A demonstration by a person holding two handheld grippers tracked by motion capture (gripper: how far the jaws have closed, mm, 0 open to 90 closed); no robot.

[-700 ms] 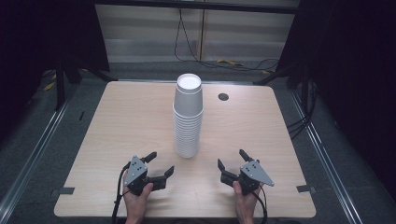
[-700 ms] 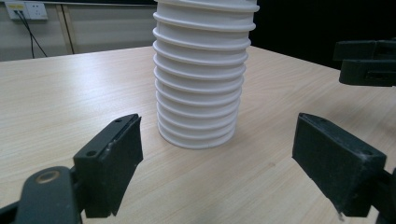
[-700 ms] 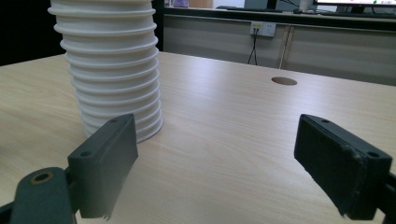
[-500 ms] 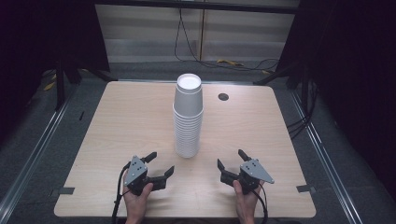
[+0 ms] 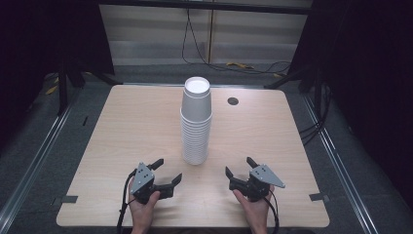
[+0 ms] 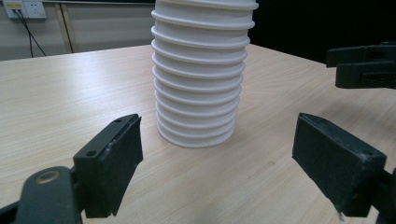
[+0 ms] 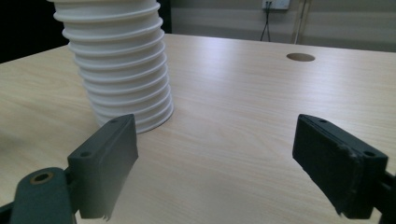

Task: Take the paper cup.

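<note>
High view: left gripper [image 5: 168,171] and right gripper [image 5: 239,168] rest with jaws spread wide, empty, flanking an unmarked cup stack [image 5: 196,122] just ahead; no legible writing.

**Layout of the table, seen from above**

The stack of cups [image 5: 196,122] stands upright on the table [image 5: 122,126], near its middle. A round hole [image 5: 233,101] lies in the tabletop behind and to the right of the stack. The left gripper [image 5: 165,171] and the right gripper [image 5: 239,166] rest near the front edge, 1 on each side of the stack, both apart from it. Cables [image 5: 234,66] lie on the floor behind the table.
</note>
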